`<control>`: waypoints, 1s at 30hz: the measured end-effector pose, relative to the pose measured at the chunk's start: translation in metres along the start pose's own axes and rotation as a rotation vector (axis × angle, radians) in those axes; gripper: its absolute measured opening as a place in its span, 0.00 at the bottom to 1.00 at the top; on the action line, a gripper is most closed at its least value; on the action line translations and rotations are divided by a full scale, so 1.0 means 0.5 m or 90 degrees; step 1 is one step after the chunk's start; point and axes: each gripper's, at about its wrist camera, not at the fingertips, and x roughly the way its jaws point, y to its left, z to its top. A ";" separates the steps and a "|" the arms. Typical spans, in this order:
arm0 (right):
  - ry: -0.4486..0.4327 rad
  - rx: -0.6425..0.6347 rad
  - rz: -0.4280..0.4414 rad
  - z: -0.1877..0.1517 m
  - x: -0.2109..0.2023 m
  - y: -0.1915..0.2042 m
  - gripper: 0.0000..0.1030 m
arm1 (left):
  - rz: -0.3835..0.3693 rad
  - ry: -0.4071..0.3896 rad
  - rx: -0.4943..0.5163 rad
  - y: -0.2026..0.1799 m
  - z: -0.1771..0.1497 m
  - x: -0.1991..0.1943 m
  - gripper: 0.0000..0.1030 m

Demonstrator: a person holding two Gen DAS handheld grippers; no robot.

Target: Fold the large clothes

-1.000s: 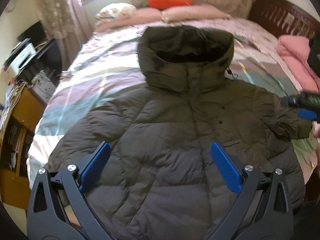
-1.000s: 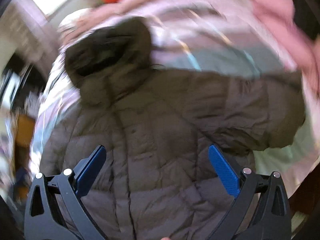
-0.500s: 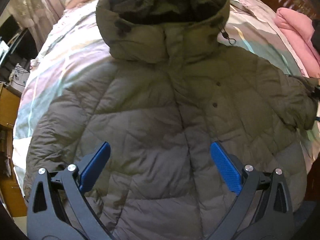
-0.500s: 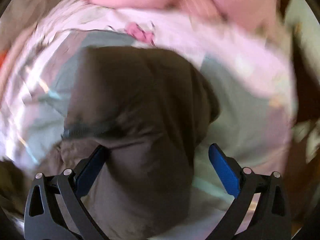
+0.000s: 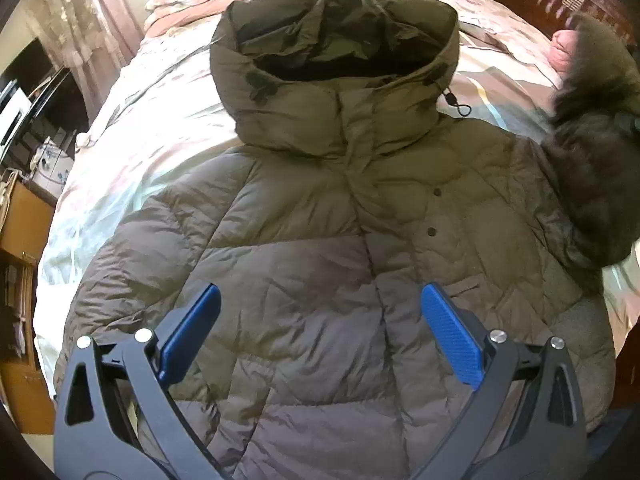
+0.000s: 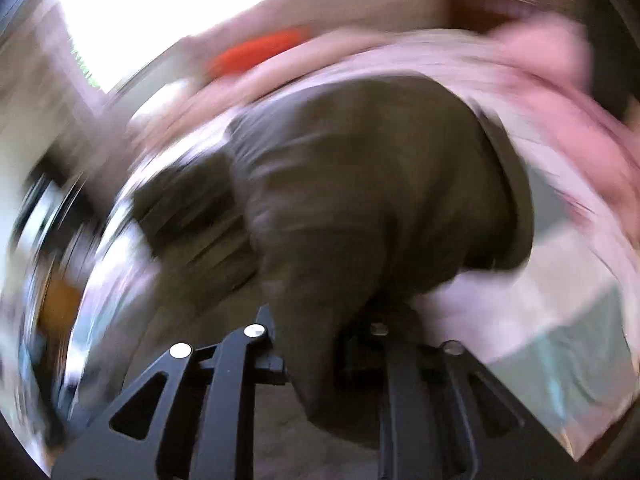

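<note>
While flat on the bed (image 5: 132, 128), front up: olive hooded down jacket (image 5: 320, 240), one sleeve (image 6: 360, 184) now raised.
Right gripper (image 6: 320, 344) fingers, wide apart half a second ago, now clamped on sleeve; left gripper (image 5: 320, 336) hovering, spread wide, empty. First fold started.

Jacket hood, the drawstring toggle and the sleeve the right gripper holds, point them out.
hood (image 5: 336, 40), left wrist view, dark lining.
drawstring toggle (image 5: 451, 98), left wrist view, cord stopper.
sleeve (image 6: 360, 184), right wrist view, blurred middle.
</note>
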 end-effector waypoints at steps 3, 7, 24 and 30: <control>0.011 -0.103 0.033 -0.046 -0.006 0.118 0.80 | 0.013 0.010 -0.024 0.024 -0.001 0.007 0.98; -0.007 -0.125 0.010 -0.064 -0.019 0.150 0.87 | -0.017 0.046 -0.099 0.086 0.002 0.028 0.98; 0.140 0.197 -0.057 -0.061 0.120 -0.039 0.90 | -0.345 0.288 -0.254 0.064 -0.016 0.264 0.13; 0.145 0.238 -0.059 -0.069 0.119 -0.091 0.91 | -0.312 0.071 -0.126 0.026 0.027 0.146 0.10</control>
